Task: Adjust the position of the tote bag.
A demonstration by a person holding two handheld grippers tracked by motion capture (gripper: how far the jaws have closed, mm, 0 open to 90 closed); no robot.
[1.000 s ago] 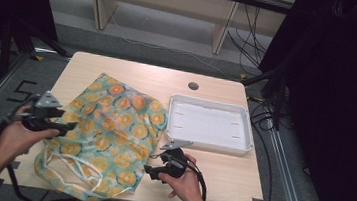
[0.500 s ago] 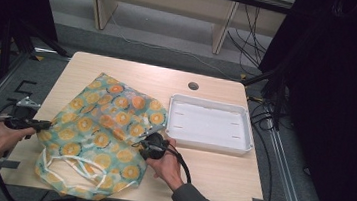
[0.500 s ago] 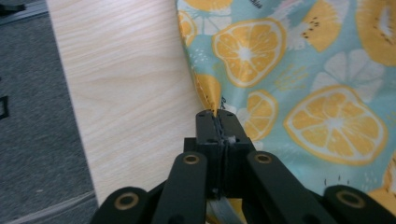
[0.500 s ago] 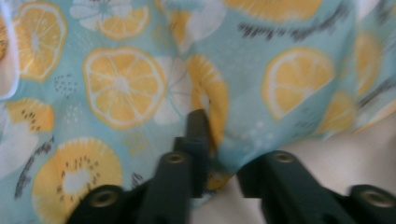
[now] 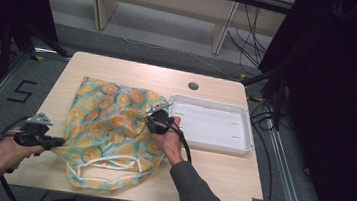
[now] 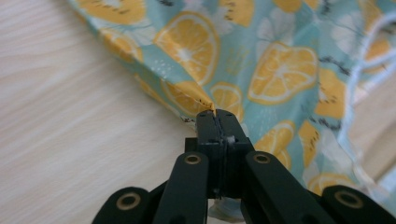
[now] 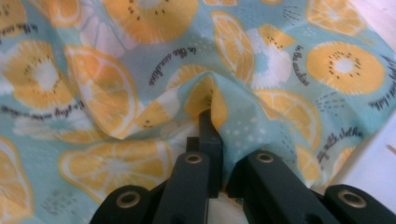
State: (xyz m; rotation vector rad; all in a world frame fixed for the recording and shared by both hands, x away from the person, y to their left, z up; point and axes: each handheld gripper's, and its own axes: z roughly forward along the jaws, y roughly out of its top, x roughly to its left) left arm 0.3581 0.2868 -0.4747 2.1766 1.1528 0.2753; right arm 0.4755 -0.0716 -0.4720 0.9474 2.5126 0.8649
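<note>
Citrus-print bag (image 5: 113,129) spread on the table's (image 5: 219,172) left half. Left gripper (image 6: 217,115) pinching its near-left edge; right gripper (image 7: 208,116) just closing, nipping a fold beside the white tray (image 5: 214,127).

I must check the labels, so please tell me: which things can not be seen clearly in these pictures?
- Bag contents: high view, the printed fabric covers them.
- Right hand-held gripper tips: right gripper view, a fold of fabric wraps them.
- Script on the bag: right gripper view, too small and blurred.
- Tray marks: high view, too small.

Right gripper (image 7: 212,121) tips buried under bag (image 7: 140,84) fold.
</note>
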